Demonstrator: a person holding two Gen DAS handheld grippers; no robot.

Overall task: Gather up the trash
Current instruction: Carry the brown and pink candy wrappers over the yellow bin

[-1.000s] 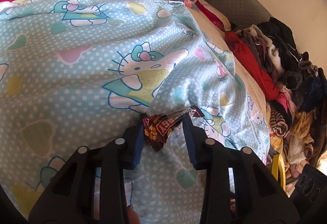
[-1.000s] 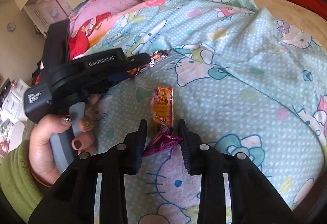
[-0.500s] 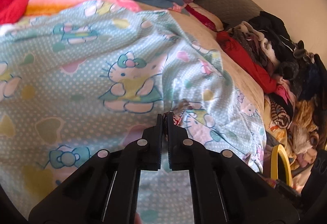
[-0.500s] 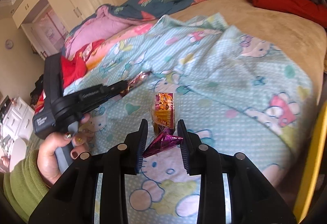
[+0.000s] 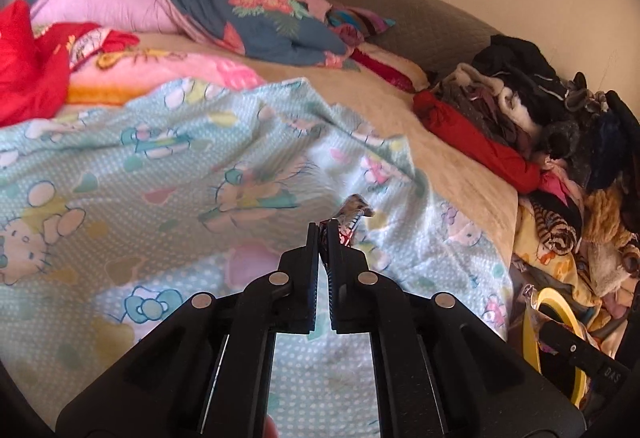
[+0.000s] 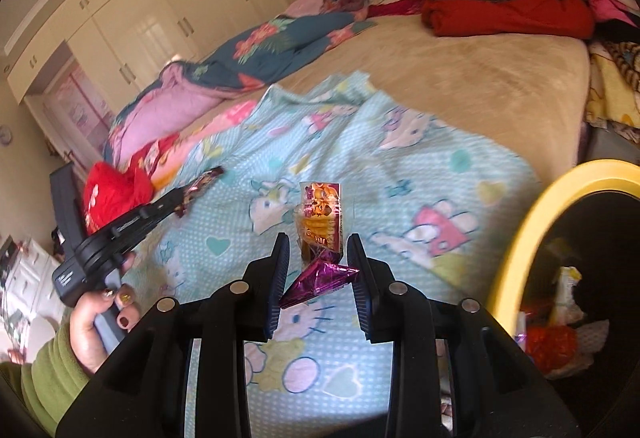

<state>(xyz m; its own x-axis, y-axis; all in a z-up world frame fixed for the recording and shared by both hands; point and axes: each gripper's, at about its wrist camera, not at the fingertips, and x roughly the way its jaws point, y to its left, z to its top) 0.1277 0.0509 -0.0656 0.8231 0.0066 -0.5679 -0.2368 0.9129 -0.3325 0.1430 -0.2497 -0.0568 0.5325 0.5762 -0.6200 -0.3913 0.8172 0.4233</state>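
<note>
We are carrying both catches toward the yellow-rimmed bin [image 6: 516,238] beside the bed. The left tongs [image 5: 323,228] are pinching a dark candy wrapper [image 5: 354,208]; the right tongs [image 6: 318,262], partly open, are gripping a purple-and-orange snack wrapper [image 6: 320,234]. Next we are needing to release over the bin.

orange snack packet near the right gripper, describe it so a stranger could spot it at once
On the bed, find the pale blue cartoon-cat blanket. The orange snack packet appears just beyond the right gripper. Unlike the folded magenta foil wrapper clamped there, it is flat, orange and clear-edged.
</note>
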